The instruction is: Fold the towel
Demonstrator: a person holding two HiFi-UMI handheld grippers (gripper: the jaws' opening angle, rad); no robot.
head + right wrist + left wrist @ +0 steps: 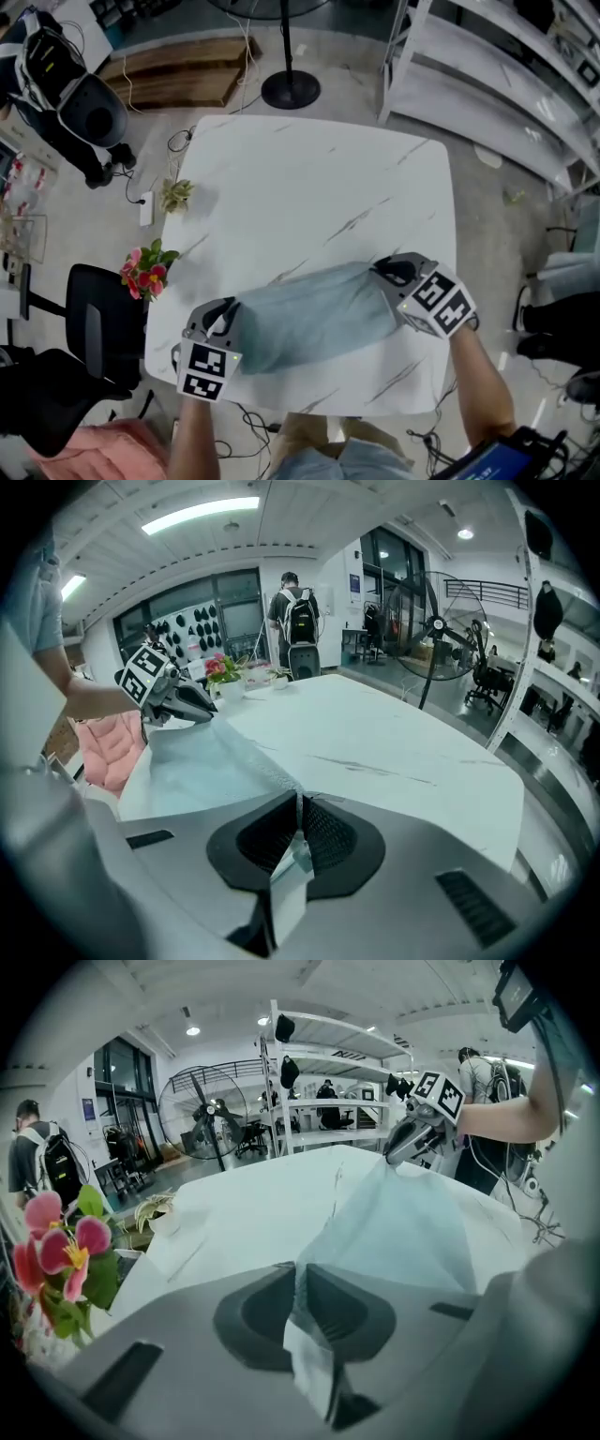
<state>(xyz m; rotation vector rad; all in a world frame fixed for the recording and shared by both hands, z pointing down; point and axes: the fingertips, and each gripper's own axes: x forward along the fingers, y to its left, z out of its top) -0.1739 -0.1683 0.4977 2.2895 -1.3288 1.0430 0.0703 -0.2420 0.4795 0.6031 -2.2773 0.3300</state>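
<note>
A pale blue-grey towel point(314, 317) lies stretched across the near part of the white marble table point(309, 178). My left gripper point(225, 319) is shut on the towel's left corner, and the cloth point(403, 1227) runs from its jaws toward the other gripper. My right gripper point(386, 272) is shut on the towel's right corner; in the right gripper view the towel point(192, 761) stretches away to the left gripper point(202, 710). A pinch of fabric pokes through each pair of jaws.
A pink flower plant point(145, 272) stands at the table's left edge, and a small pale plant point(175, 195) sits farther back. A black chair point(89, 323) stands left of the table. A fan stand point(290, 89) and white shelving point(497, 84) lie beyond the far edge.
</note>
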